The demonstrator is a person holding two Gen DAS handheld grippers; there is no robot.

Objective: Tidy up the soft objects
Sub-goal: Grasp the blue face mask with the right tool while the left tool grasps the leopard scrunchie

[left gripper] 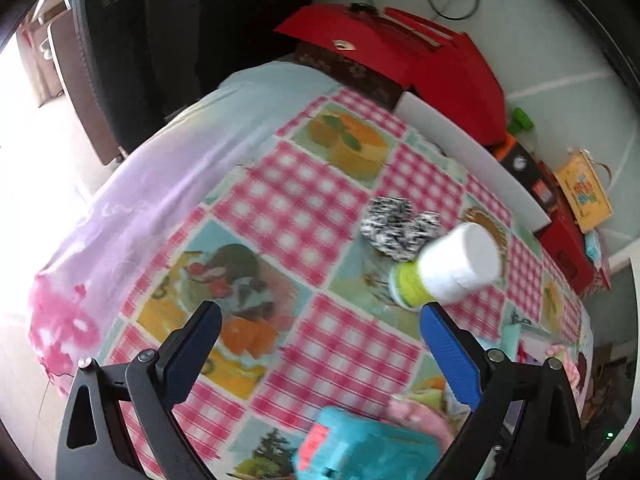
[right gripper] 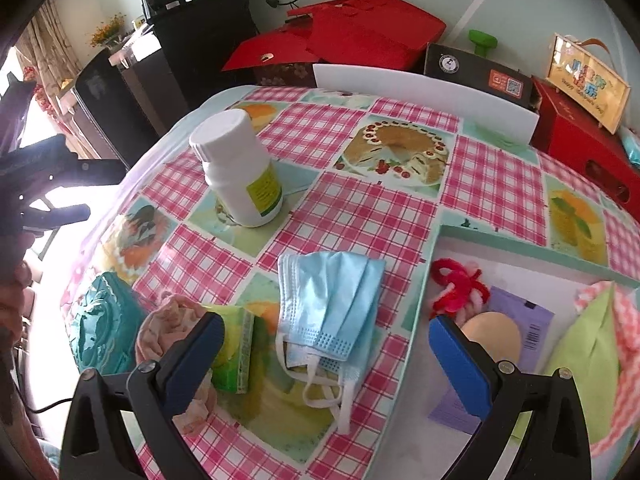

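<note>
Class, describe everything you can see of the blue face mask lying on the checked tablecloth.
The blue face mask is a pleated, light blue disposable type, seemingly thin non-woven fabric, with white ear loops trailing toward the camera. It looks like more than one mask stacked, slightly fanned. It lies flat on the tablecloth, beside the tray's edge and near a green packet. The open right gripper hovers above it, not touching.

No readable text (yellow sign [right gripper: 588, 82], bottle label [right gripper: 264, 190] blurred).
</note>
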